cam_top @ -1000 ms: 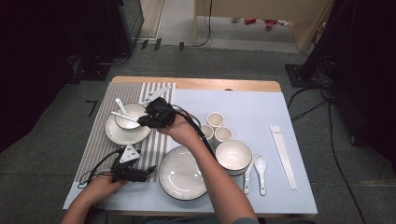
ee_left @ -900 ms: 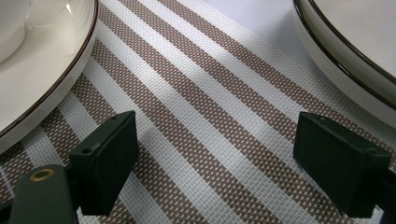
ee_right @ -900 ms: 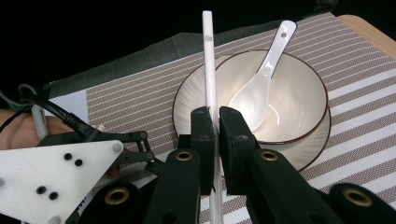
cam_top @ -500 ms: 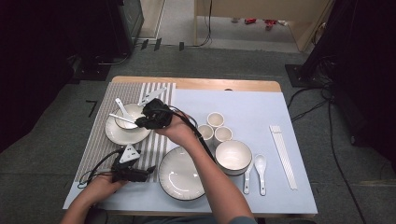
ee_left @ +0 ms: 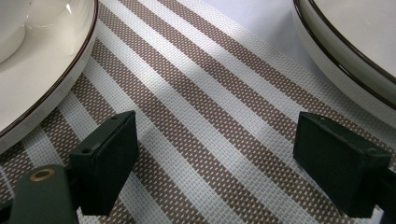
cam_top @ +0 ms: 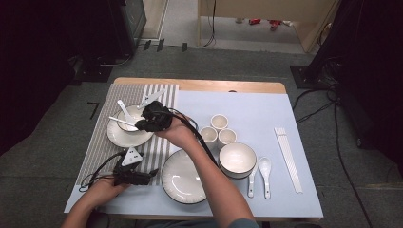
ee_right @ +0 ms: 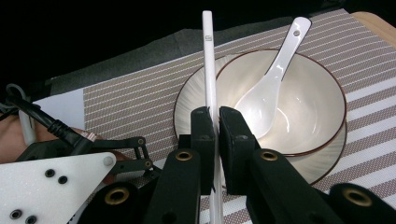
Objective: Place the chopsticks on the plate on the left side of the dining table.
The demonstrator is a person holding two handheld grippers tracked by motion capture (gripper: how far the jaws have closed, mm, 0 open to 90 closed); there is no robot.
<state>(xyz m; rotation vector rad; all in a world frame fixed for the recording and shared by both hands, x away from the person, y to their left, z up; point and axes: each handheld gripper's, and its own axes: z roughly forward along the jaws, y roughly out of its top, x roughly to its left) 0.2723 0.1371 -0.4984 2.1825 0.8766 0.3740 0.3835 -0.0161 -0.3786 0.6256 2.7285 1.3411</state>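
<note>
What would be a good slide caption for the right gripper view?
Right gripper shut on a white chopstick, held above a bowl with a spoon on a striped placemat.

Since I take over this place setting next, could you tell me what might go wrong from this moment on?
1. The right gripper is shut on a thin white chopstick near its middle; such a smooth stick could pivot or slip out.
2. The chopstick hangs over the bowl holding a spoon; lowering it carelessly might knock the spoon or tip the bowl on its plate.
3. The left gripper rests open between two plates and could bump the large plate if it moves.
</note>
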